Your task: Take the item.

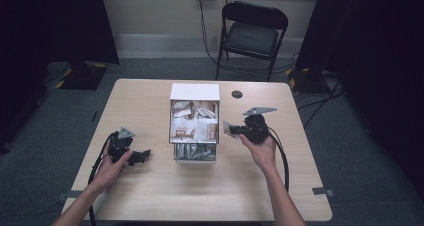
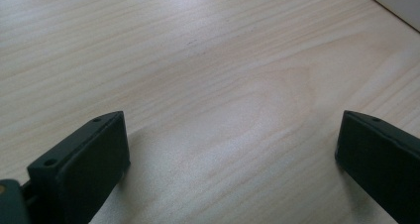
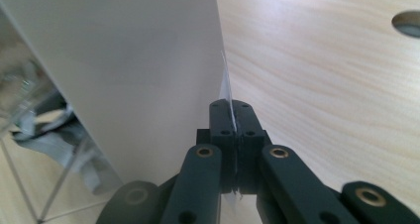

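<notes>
Right gripper (image 1: 235,130) clamped on a thin packet (image 1: 229,128), held edge-on just beside the right wall of the box (image 1: 195,92); in the right gripper view the packet (image 3: 226,87) runs up from between closed jaws. Box sits mid-table (image 1: 150,196), full of packets. Left gripper (image 1: 145,154) rests on the table left of the box, jaws wide apart over bare wood.

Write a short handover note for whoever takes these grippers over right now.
Right hand-held gripper: shut on a thin packet, just right of the clear box.
Left hand-held gripper: open and holding nothing, low over the table left of the box.
Box sits mid-table, holding many sachets in its compartments.
Done: one packet gripped.
Left: probably placing it; which way it is headed can't be told.
</notes>
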Motion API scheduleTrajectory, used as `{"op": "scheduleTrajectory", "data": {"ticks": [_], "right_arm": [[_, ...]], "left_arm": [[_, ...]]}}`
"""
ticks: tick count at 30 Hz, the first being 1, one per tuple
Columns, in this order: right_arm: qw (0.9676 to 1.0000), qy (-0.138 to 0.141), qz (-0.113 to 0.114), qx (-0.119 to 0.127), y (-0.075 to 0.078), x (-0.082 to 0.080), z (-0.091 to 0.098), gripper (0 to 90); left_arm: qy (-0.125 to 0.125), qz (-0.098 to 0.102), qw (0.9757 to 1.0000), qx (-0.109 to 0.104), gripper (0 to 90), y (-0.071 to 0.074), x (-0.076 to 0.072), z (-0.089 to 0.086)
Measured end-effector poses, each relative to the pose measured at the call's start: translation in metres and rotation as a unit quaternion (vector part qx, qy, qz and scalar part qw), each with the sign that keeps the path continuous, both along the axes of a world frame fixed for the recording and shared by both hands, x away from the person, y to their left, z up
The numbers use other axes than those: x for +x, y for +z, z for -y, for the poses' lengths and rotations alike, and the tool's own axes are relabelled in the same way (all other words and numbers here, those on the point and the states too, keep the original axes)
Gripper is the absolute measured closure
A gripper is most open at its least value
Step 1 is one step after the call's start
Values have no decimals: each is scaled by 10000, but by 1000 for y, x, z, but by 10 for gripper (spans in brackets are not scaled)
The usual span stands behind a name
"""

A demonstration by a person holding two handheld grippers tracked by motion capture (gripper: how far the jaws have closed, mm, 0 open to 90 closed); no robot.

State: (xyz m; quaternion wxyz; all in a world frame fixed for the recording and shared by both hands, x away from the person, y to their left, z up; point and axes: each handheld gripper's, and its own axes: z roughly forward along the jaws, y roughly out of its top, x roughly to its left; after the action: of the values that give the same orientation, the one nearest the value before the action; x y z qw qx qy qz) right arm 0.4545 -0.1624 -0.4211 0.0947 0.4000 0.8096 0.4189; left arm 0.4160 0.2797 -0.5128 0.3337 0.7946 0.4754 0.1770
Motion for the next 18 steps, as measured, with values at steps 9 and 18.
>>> {"op": "scheduleTrajectory", "data": {"ticks": [9, 18], "right_arm": [[9995, -135, -294, 46, -31, 9, 0, 893], [9987, -114, -431, -240, -55, 13, -11, 889]], "left_arm": [[-9, 1, 10000, -17, 0, 0, 0, 0], [-8, 3, 10000, -17, 0, 0, 0, 0]]}}
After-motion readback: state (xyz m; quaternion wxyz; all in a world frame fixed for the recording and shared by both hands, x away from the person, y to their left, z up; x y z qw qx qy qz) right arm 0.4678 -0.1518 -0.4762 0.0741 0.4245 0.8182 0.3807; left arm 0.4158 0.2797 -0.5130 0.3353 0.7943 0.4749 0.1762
